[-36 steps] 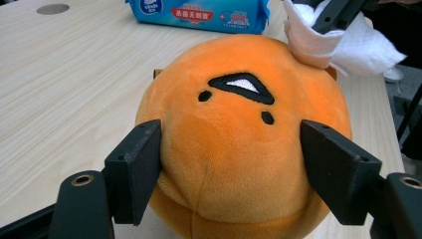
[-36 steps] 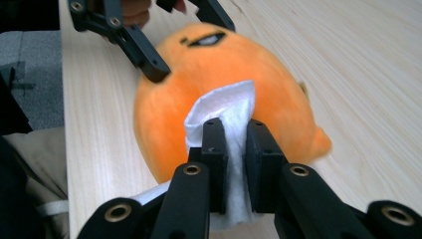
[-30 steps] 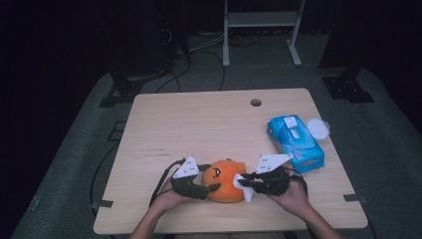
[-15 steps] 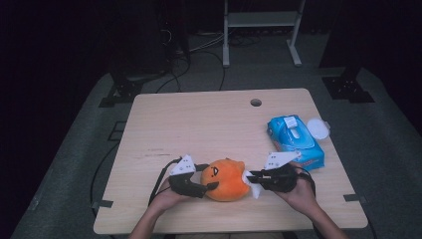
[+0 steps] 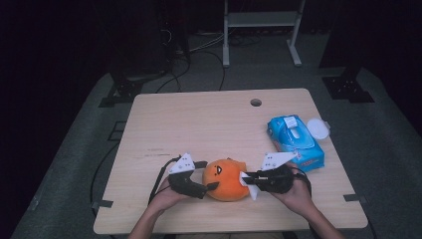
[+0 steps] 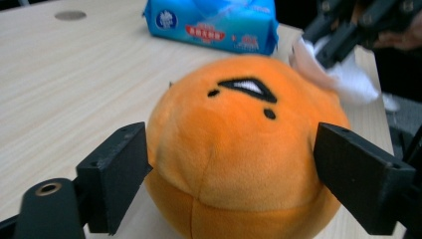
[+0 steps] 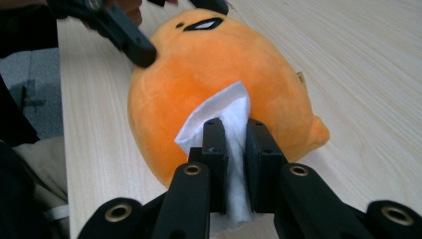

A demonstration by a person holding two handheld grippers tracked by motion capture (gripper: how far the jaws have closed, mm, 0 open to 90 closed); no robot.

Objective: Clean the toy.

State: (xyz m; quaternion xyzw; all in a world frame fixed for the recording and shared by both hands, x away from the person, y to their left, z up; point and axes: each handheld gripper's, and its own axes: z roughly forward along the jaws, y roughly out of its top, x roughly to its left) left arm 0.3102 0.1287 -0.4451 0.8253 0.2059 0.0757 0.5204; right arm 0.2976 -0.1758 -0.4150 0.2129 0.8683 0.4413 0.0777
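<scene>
An orange round plush with a stitched face lies near the table's front edge. My left gripper reaches it from the left. Its jaws have just been opening and now flank the plush without squeezing it, one pad by each side. My right gripper comes from the right, shut on a folded white wipe. The wipe rests against the plush's side. The right gripper and its wipe show behind the plush in the left gripper view.
A blue pack of wet wipes lies at the table's right side, with a round white lid beside it. A cable hole sits near the far edge. The wooden table stretches beyond the plush.
The left jaws have spread apart around the plush. The right gripper drew slightly right with the wipe, then came back against the plush.
</scene>
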